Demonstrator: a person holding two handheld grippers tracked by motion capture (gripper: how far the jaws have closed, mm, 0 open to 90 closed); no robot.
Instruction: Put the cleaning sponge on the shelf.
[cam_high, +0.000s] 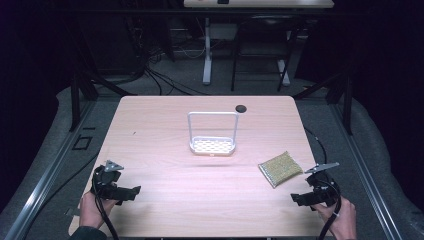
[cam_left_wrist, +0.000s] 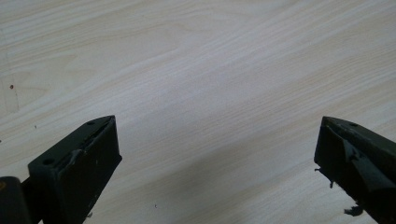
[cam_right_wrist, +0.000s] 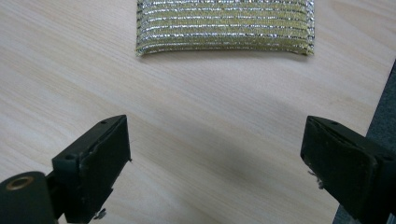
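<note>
Nothing is being held yet: right tool (cam_right_wrist: 217, 161) is gaping wide near the sponge (cam_right_wrist: 225, 25); left tool (cam_left_wrist: 217, 163) is gaping wide over bare counter (cam_left_wrist: 196, 70).

My left claw (cam_left_wrist: 217, 154) looks down on the pale wood-grain bench (cam_left_wrist: 201, 70). Its two black jaws rise from the lower left and lower right corners of the frame, spread wide, bare bench between them. A small reddish speck sits at the far left edge. Right jaw's pad looks frayed.
</note>
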